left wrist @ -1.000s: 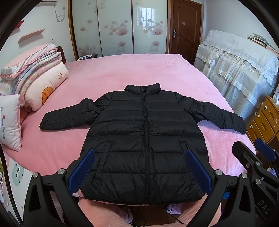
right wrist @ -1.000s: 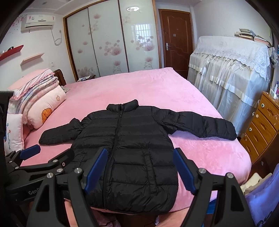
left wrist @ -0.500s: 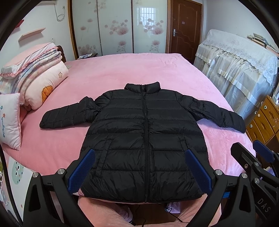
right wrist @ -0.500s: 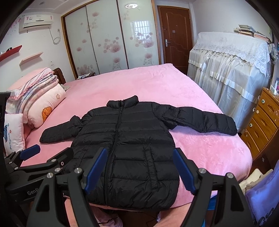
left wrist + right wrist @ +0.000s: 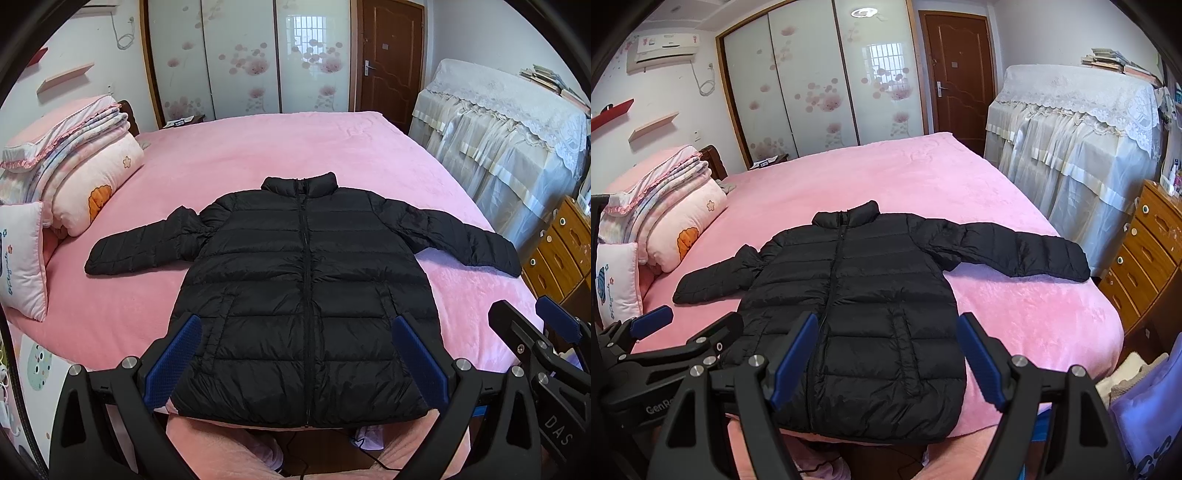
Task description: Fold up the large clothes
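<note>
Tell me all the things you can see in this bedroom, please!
jacket: one, black, spread flat and zipped on the bed, sleeves out
bed: one, pink cover, fills the middle
folded bedding: one pile, pink and white, left side of the bed
small pillow: one, white and pink, beside that pile
wardrobe: one, white flowered doors, back wall
door: one, brown, beside the wardrobe
lace cover: one, white, over furniture on the right
drawers: one chest, wooden, right edge
air conditioner: one, white, high on the wall
left gripper: black with blue pads, open, above the hem
right gripper: same, open
</note>
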A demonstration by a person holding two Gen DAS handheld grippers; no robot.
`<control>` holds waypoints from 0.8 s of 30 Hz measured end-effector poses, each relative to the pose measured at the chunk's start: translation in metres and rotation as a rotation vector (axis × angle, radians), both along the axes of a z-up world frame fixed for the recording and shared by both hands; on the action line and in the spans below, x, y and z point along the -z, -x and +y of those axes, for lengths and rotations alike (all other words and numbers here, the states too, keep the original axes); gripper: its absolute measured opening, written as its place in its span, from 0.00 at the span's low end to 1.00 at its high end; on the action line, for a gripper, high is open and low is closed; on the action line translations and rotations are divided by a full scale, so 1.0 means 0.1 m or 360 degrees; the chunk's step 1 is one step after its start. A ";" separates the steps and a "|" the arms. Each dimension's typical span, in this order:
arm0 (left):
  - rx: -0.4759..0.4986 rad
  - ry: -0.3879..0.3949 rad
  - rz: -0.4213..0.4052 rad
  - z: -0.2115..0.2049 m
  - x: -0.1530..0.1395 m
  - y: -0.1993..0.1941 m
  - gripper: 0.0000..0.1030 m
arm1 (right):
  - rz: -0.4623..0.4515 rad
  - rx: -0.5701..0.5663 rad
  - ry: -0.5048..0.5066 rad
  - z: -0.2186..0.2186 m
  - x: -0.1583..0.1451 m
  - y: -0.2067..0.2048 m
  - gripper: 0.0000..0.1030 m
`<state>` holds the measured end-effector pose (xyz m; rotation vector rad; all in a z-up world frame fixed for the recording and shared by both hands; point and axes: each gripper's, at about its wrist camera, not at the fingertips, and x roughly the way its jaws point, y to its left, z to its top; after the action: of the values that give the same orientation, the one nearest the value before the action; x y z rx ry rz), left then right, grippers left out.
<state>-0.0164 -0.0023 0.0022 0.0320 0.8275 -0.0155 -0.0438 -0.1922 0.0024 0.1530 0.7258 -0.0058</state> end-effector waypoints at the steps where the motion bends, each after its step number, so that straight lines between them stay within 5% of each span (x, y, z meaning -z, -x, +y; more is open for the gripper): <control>1: 0.0001 -0.0002 0.0000 -0.01 0.00 0.00 0.99 | 0.0006 -0.0002 -0.0011 -0.02 0.01 -0.01 0.76; 24: 0.0001 -0.0003 0.0008 -0.08 -0.02 0.03 0.99 | 0.0003 -0.0002 -0.0020 -0.07 0.04 0.01 0.76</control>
<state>-0.0195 -0.0103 0.0040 0.0337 0.8328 -0.0152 -0.0444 -0.1991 -0.0016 0.1648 0.7281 0.0001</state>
